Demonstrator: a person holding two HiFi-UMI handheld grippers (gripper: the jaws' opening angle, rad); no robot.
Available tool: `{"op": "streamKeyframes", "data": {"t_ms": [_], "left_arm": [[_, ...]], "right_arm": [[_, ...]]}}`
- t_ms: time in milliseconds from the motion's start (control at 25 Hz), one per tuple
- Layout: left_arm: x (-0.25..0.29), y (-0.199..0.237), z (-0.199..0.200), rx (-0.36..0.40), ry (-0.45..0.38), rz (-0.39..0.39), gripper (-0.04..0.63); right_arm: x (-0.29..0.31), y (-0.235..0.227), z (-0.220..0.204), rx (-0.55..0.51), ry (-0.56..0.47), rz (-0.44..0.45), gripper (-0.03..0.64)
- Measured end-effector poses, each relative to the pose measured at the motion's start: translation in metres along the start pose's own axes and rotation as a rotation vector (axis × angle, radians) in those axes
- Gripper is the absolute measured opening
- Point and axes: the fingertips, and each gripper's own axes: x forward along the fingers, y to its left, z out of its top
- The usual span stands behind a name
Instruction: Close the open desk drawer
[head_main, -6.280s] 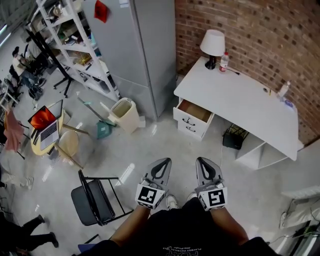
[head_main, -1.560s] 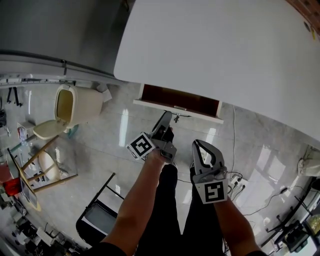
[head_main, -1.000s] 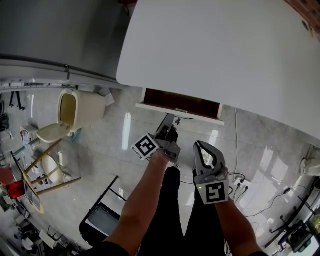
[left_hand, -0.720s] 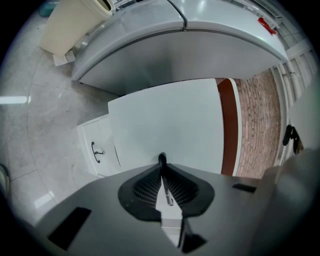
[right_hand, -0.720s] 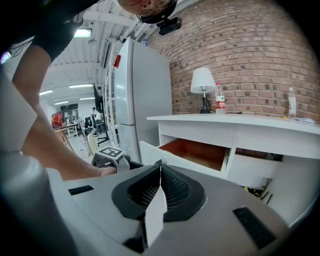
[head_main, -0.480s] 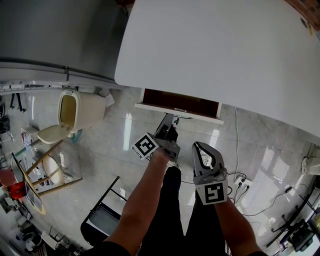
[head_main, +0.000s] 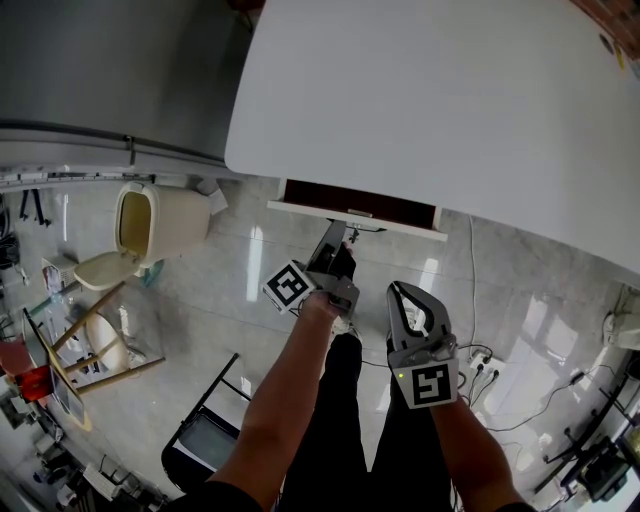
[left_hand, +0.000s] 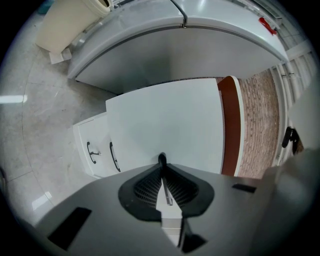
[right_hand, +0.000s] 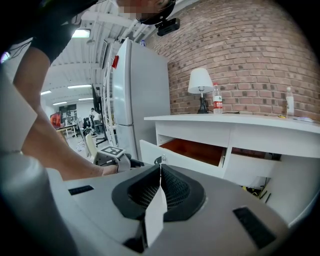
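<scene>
The white desk has its top drawer pulled out, showing a brown inside. My left gripper reaches level to the white drawer front. Its jaws are closing, and the drawer's thin metal handle lies in the narrow slit between them. The right gripper view shows that same gripper with its marker cube at the drawer front. My right gripper hangs back from the desk over my legs, jaws together with nothing between them.
A lower drawer with black handles sits under the open one. A beige bin and a grey fridge stand to the left. A black folding chair is behind me. Cables and a power strip lie on the floor at right.
Since the earliest frame I have come up to the desk and my left gripper has reached the drawer front. Over the last second both hands have stayed put.
</scene>
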Motion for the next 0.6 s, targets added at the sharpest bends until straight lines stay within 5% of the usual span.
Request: {"op": "streamKeyframes", "data": {"t_ms": [600], "left_arm": [[0.043, -0.01, 0.014, 0.026, 0.019, -0.019, 0.034]], "right_arm": [[0.004, -0.014, 0.0, 0.021, -0.018, -0.045, 0.028]]}}
